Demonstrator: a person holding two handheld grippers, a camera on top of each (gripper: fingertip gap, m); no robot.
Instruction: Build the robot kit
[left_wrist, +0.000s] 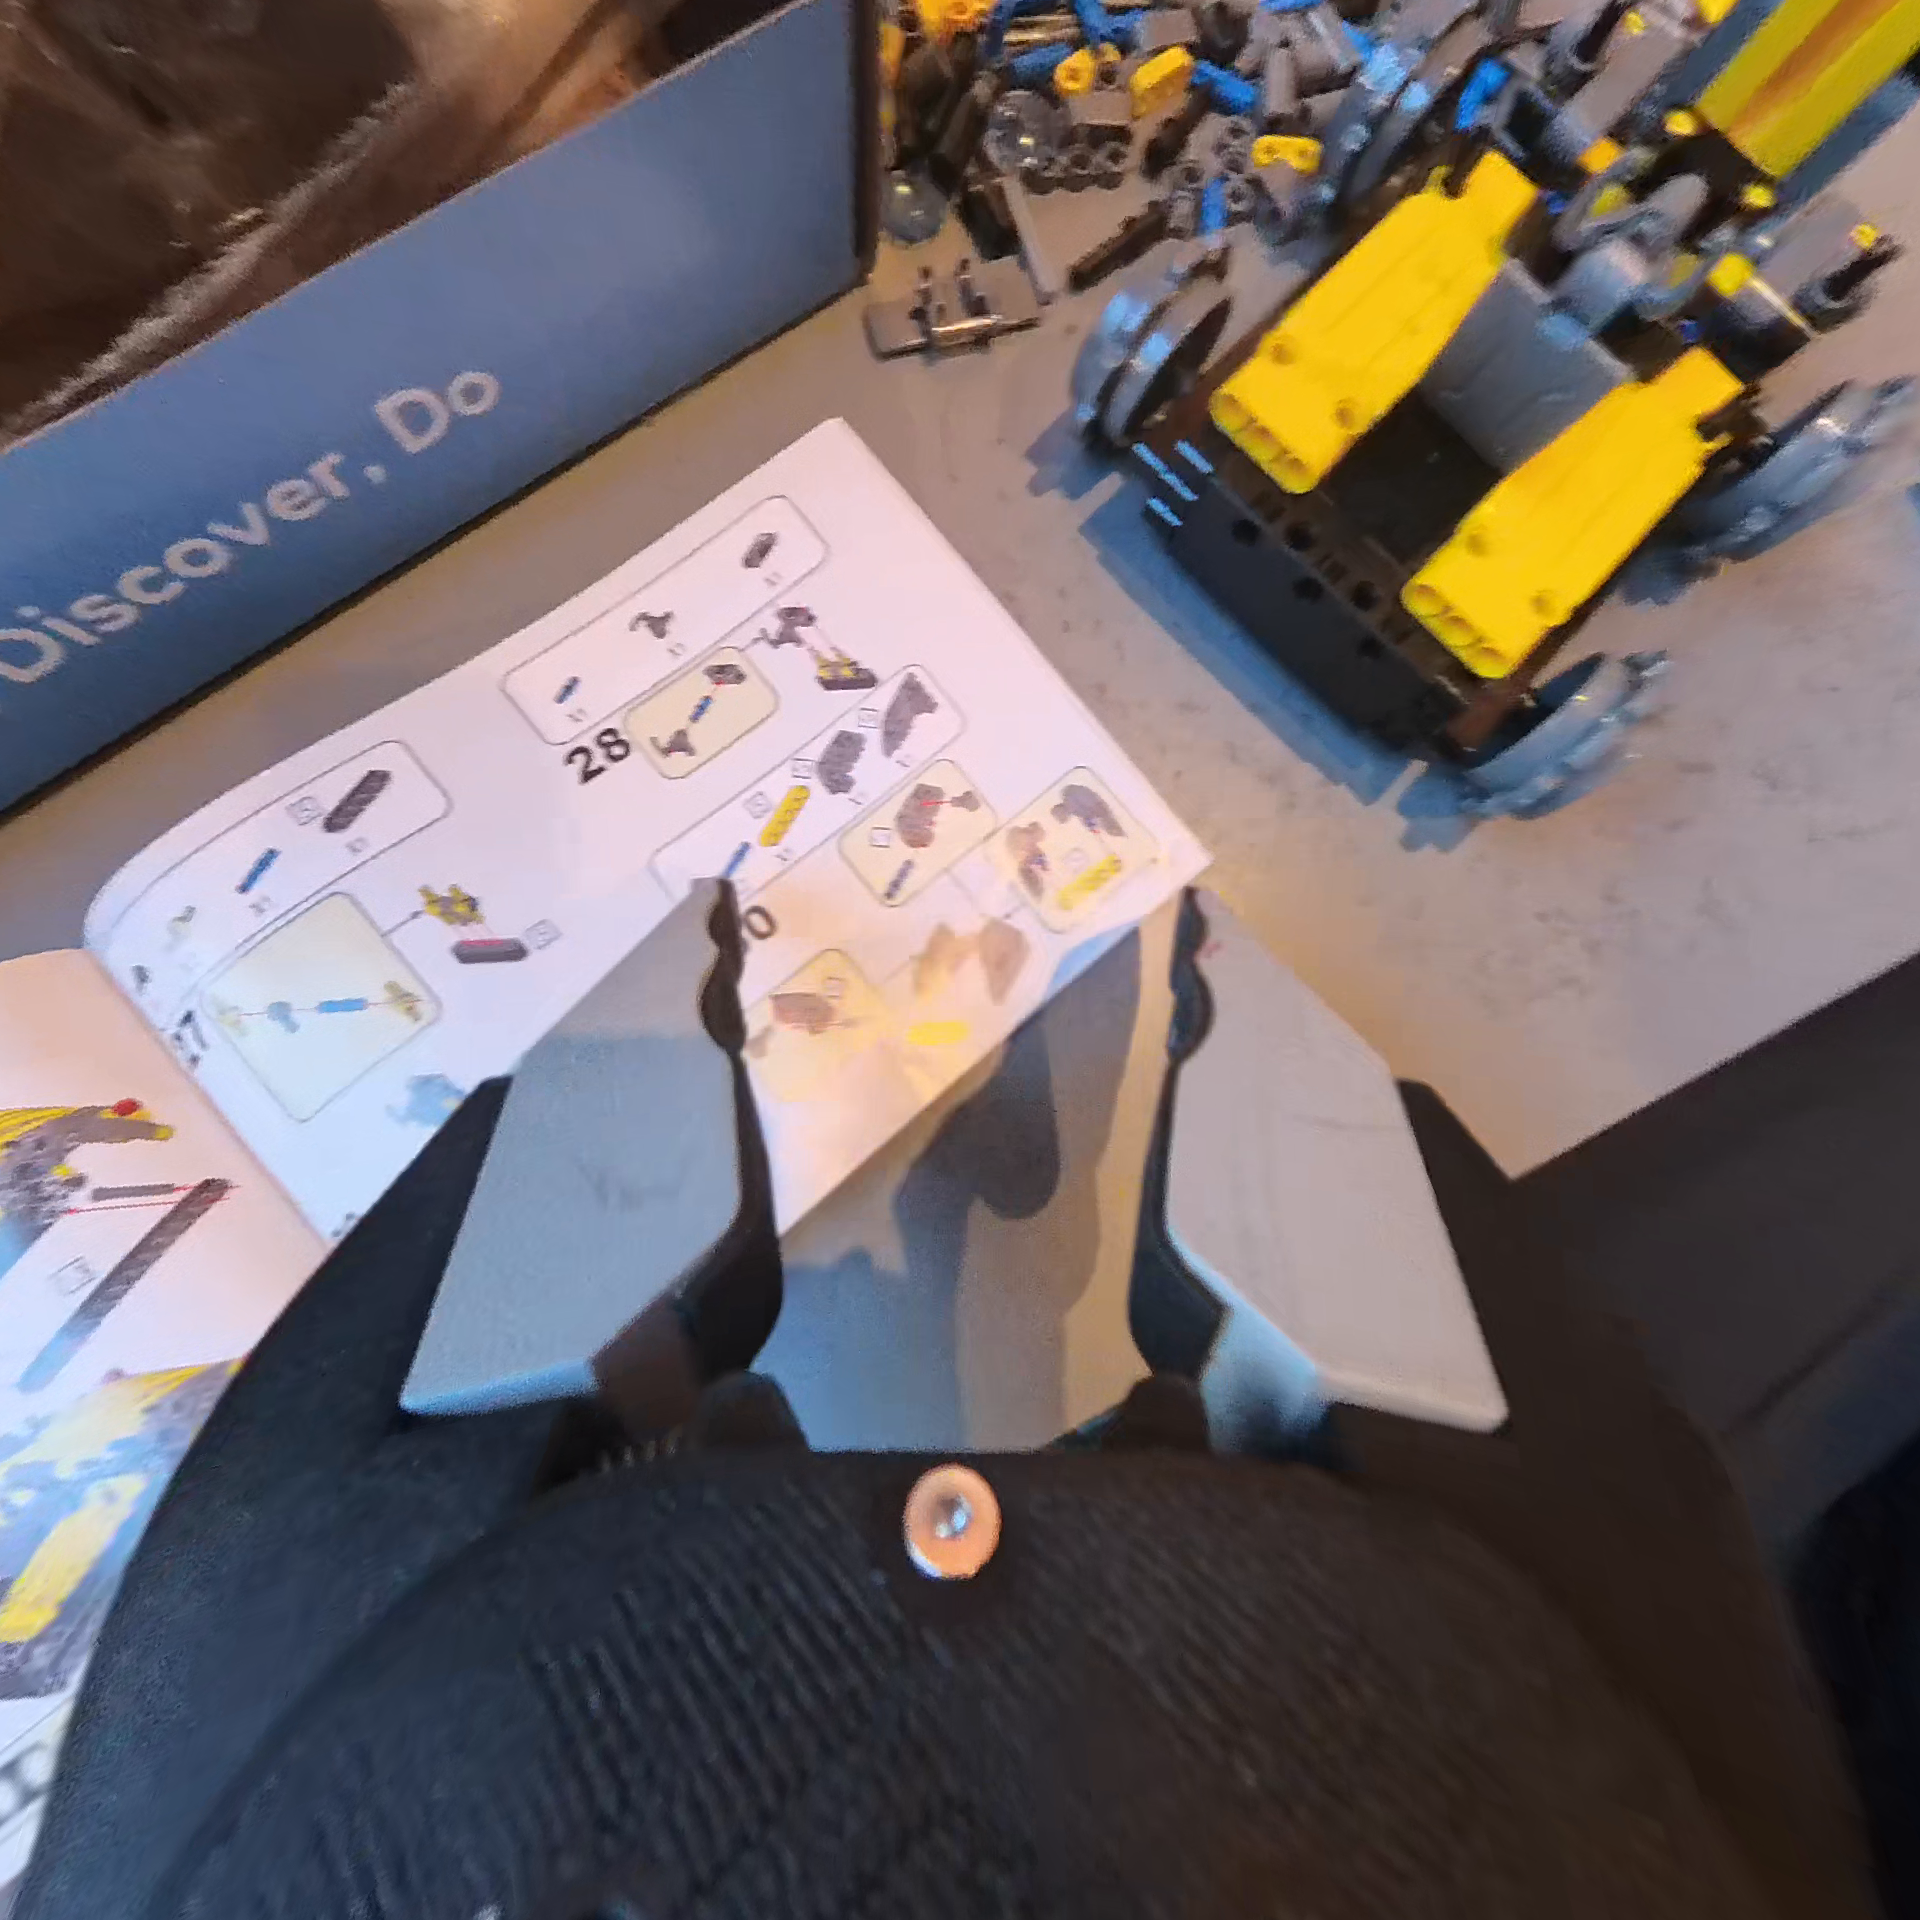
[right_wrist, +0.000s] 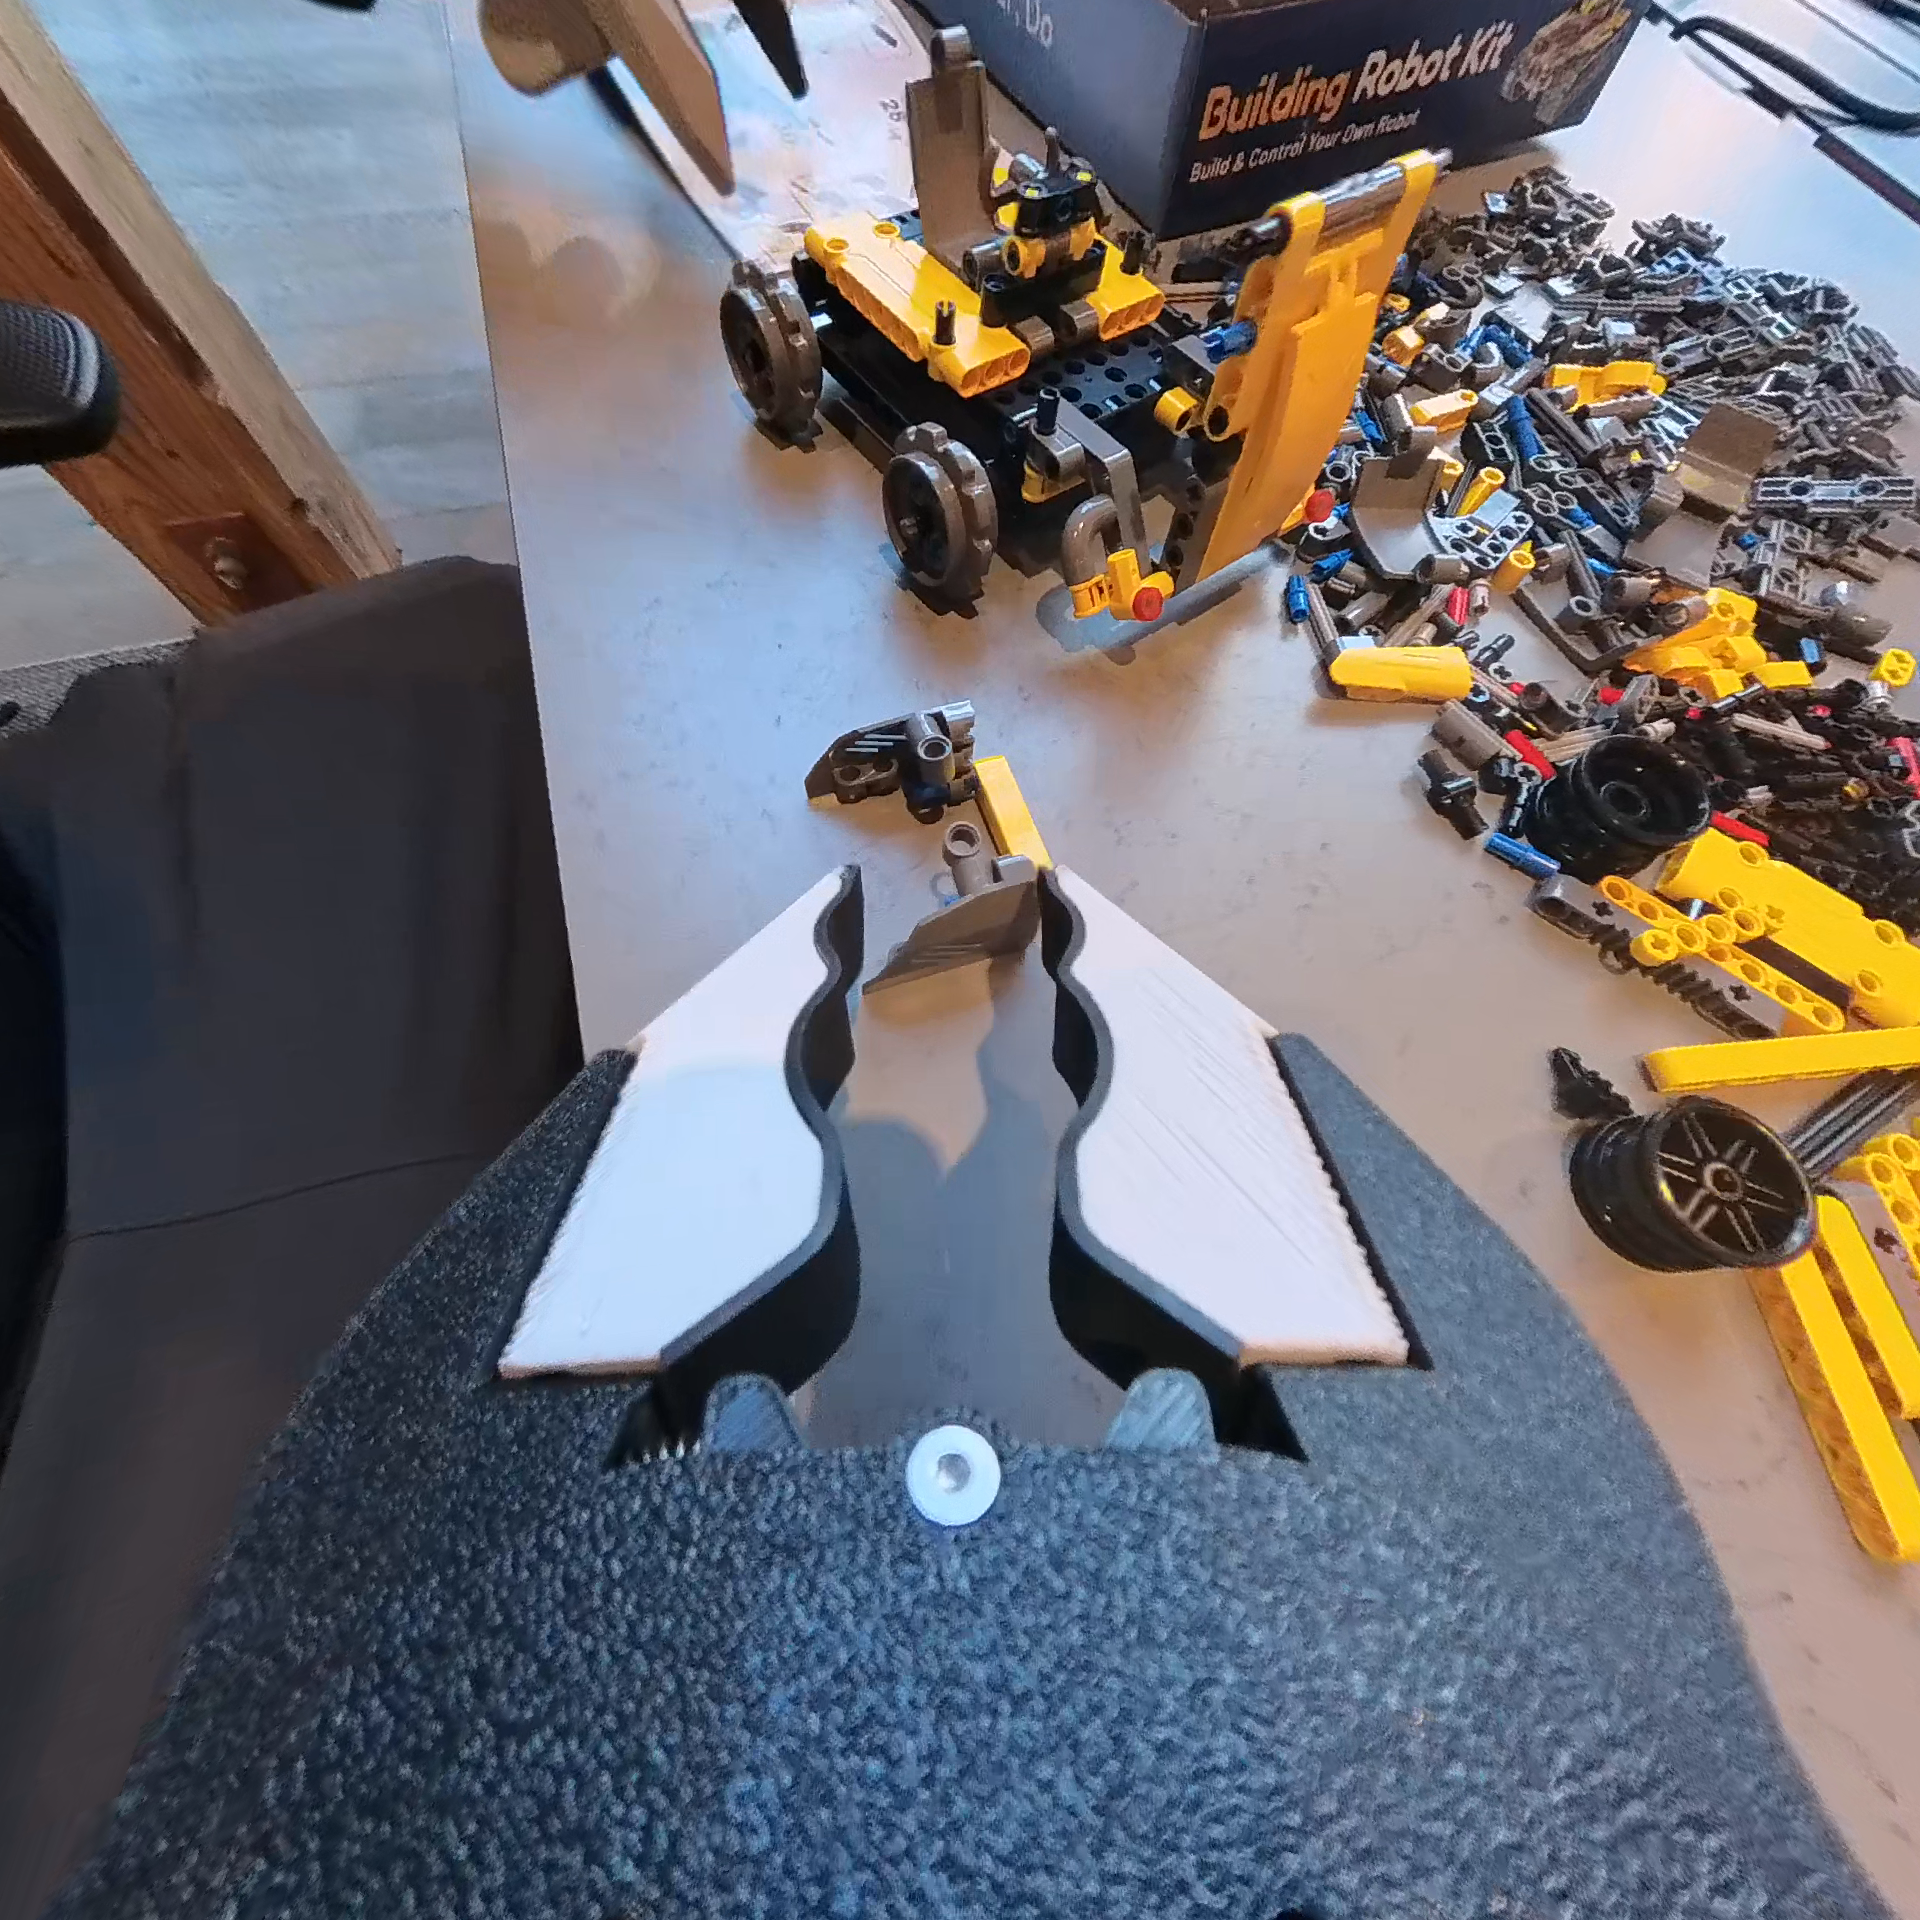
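the left gripper (left_wrist: 951, 904) hangs over the open instruction booklet (left_wrist: 644, 790) with its jaws spread wide and nothing between them; the blue box (left_wrist: 416, 395) lies beyond the booklet and the partly built yellow and black vehicle (left_wrist: 1434, 468) stands off to the right on the grey table (left_wrist: 1558, 935). the right gripper (right_wrist: 951, 883) is low over the same table, jaws moderately apart, with a small grey curved panel piece (right_wrist: 956, 930) sitting between the tips; it seems to touch the right-hand finger, but whether it is pinched i cannot tell. just beyond lies a small dark and yellow sub-assembly (right_wrist: 914, 764), farther off the vehicle (right_wrist: 997, 353), and to the right a loose pile of parts (right_wrist: 1662, 468) and wheels (right_wrist: 1694, 1195). the panel looks like hard, light, smooth plastic: stiff, likely to slip or skid, best gripped across its flat flanks near the pin end.
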